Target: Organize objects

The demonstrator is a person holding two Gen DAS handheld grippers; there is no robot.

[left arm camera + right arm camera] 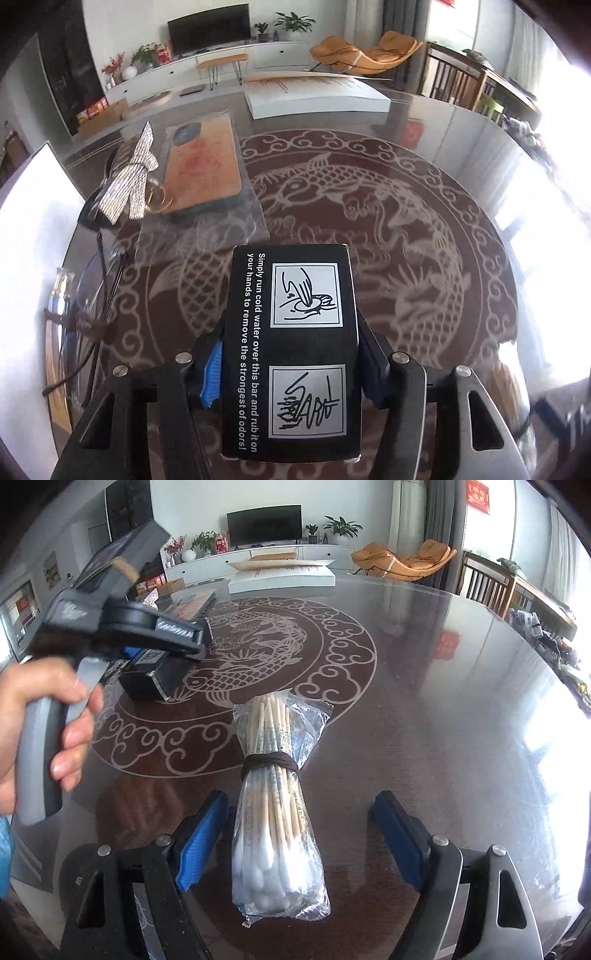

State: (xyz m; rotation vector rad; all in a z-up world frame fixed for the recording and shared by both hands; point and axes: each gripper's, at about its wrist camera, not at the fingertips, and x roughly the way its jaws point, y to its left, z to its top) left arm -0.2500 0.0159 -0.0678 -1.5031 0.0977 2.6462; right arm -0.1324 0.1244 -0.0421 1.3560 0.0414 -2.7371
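Note:
A black box [291,332] printed with white text and two hand-washing pictures sits between the blue pads of my left gripper [291,369], which is shut on its two long sides. In the right wrist view, a hand [44,716] holds that left gripper [159,664], and the black box [147,685] hangs just above the table. A clear bag of cotton swabs [277,812], tied round the middle with a dark band, lies on the glass. My right gripper [301,805] is open around it, with both pads [201,842] clear of the bag.
The round glass table [406,221] has a dragon and fish pattern. At its left lie a phone case in a plastic sleeve [203,166], a glittery bow clip [133,181], thin-framed glasses [103,295] and a small vial [61,288]. A flat white box [314,94] sits at the far edge.

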